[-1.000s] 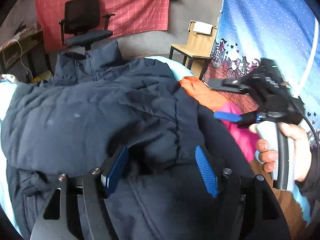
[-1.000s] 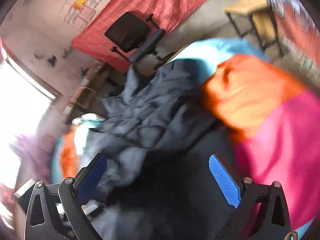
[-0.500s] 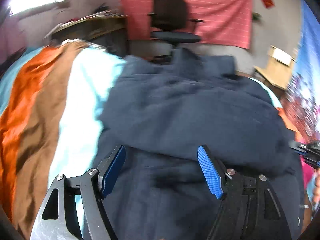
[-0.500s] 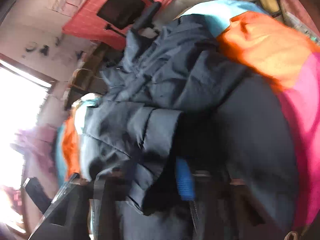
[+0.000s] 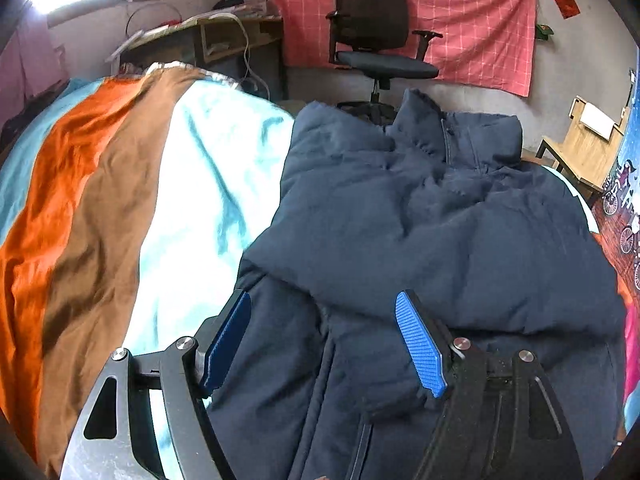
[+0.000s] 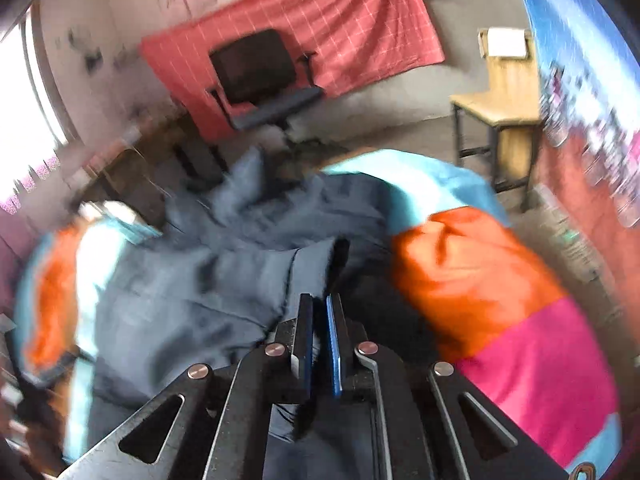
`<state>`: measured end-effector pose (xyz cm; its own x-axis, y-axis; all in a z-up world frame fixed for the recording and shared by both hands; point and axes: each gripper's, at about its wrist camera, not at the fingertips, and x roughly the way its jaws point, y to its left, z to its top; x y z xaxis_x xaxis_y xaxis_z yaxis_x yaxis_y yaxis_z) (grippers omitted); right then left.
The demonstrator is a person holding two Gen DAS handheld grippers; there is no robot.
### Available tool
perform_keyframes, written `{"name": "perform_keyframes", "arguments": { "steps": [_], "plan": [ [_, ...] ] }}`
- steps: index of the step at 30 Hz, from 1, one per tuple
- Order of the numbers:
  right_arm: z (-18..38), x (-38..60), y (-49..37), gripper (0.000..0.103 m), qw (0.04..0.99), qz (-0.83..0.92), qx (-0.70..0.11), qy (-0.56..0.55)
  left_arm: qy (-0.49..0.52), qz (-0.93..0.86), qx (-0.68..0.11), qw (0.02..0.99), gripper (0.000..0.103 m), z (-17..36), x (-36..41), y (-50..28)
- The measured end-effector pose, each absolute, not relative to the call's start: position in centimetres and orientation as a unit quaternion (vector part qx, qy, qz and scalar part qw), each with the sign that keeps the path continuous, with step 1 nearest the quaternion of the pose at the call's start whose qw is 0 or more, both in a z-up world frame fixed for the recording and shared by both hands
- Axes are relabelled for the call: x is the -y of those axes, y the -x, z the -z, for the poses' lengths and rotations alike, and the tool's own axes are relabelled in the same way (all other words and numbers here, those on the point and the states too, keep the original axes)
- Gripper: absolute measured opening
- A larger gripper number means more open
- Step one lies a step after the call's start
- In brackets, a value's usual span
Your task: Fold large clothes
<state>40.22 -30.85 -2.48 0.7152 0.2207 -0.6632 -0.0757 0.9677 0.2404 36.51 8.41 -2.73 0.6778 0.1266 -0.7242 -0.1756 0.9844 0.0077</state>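
Right gripper (image 6: pixel 319 344) has just closed, clamping jacket (image 5: pixel 440 220) fabric; left gripper (image 5: pixel 324 344) gapes above it; bulky, soft: grip hem

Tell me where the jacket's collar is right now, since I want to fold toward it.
In the left wrist view the collar stands up at the far end of the navy jacket, just before the office chair, right of the striped bedcover.
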Motion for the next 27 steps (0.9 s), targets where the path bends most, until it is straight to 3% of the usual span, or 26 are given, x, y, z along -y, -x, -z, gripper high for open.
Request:
{"name": "perform_keyframes", "arguments": {
  "steps": [4, 7, 11, 15, 27],
  "plan": [
    [2.7, 29.4, -39.2, 0.063, 0.941, -0.051, -0.331, -0.047, 0.011, -0.075, -0.376, 0.924, 0.070, 2.2, -7.8, -37.9],
    [2.2, 26.9, -39.4, 0.064, 0.948, -0.092, -0.303, -0.012, -0.011, -0.071, -0.380, 0.922, 0.070, 2.8, -6.9, -39.6],
    [3.6, 23.6, -40.8, 0.061, 0.932, -0.160, -0.327, 0.000, -0.030, -0.070, -0.401, 0.913, 0.071, 5.2, -6.2, -41.4],
    [7.3, 21.7, -42.7, 0.061, 0.910, -0.175, -0.375, 0.002, -0.039, -0.070, -0.384, 0.920, 0.084, 7.3, -6.3, -41.4],
    [10.8, 21.3, -43.4, 0.061, 0.904, -0.188, -0.383, 0.004, -0.047, -0.074, -0.374, 0.923, 0.091, 9.0, -6.6, -41.6]
  ]
}}
